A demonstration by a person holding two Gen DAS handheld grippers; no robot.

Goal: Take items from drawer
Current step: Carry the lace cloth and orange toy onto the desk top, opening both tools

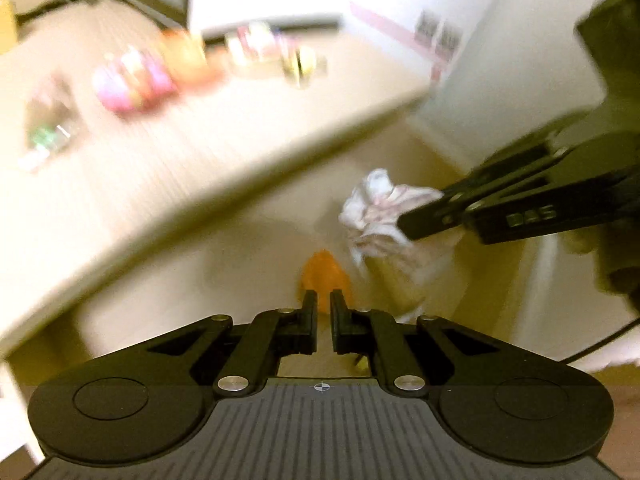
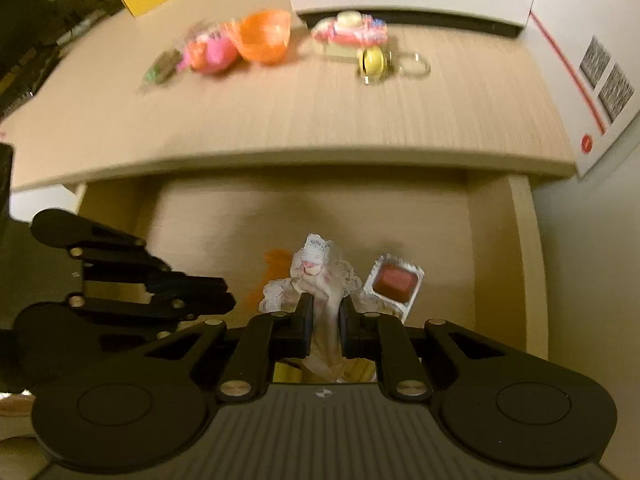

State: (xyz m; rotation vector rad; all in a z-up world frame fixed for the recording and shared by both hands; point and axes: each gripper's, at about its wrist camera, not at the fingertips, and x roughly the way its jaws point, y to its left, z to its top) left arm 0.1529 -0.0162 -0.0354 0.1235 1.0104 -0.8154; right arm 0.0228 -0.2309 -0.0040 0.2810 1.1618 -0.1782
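My right hand-held gripper is closed tight on a lace-trimmed white cloth, and the cloth hangs from it above the open drawer. My left hand-held gripper has its jaws almost together. An orange thing sits just past its tips, but the picture is blurred and I cannot tell if it is really pinched or only behind the fingers.

Below the cloth I see a small white tray with a red block that lies on the drawer floor, so the drawer is not yet empty. On the counter there are already an orange bowl, a pink toy and a yellow round thing.

To do this step well, I think I should lift the cloth clear of the counter edge first, because the loose lace could catch there. Then I carry it to a bare part of the counter, away from the other items, and only then release it. The grip should stay firm; thin cloth slips easily.
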